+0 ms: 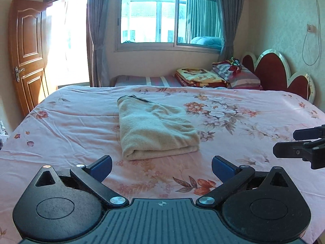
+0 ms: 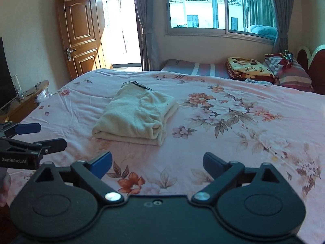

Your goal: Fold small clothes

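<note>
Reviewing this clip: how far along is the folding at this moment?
Done: the cream garment lies folded in a compact rectangle on the pink floral bedspread. In hand: nothing; the left gripper and right gripper are both open and empty, clear of it. Left: no other unfolded small clothes are visible.

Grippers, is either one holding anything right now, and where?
Nothing: left gripper and right gripper are open and empty; the folded cream garment lies free.

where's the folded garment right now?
The cream folded garment lies on the pink floral bedspread, centre-left in both wrist views, ahead of both open grippers, touching neither.
</note>
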`<state>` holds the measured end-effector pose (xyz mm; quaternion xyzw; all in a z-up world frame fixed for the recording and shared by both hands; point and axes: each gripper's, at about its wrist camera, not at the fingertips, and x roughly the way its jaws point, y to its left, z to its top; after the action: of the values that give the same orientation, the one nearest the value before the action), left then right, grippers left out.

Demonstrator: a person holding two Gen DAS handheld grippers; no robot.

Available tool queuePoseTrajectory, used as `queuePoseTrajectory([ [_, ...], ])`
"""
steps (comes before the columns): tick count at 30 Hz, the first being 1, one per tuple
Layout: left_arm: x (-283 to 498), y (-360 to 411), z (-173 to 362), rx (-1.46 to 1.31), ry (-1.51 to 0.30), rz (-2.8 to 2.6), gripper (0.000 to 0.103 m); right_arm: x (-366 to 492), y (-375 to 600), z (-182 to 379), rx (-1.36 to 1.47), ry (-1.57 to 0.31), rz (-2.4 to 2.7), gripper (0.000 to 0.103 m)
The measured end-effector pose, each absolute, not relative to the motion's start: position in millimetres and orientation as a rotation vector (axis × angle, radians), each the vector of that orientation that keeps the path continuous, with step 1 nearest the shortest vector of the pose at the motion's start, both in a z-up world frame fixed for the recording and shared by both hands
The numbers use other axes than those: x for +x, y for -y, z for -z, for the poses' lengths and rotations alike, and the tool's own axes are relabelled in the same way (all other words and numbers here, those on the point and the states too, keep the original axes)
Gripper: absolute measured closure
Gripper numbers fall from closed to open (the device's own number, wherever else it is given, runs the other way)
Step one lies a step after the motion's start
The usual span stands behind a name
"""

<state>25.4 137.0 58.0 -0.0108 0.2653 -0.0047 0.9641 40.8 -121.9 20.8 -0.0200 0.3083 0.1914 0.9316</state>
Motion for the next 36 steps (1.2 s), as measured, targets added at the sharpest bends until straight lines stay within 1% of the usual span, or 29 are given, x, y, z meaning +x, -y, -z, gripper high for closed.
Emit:
queuePoseTrajectory([
  [5,-12,-129,-77,-0.031,-0.513,0.035,0.0,-3,132,-37,-0.032,-0.542,-0.317,0.001],
  [9,-32,-127,-92,-0.036,-0.486,0.027,0.0,-16,137,-44,-0.005,-0.537,-0.32,0.001],
  [17,-49,-124,-107,-0.03,-0.439,0.03,0.0,-35,127,-68,-0.032,-0.451,-0.333,0.001],
  [36,-59,-124,-111,-0.045,-0.411,0.009,0.0,-37,123,-67,-0.04,-0.449,-0.337,0.001],
])
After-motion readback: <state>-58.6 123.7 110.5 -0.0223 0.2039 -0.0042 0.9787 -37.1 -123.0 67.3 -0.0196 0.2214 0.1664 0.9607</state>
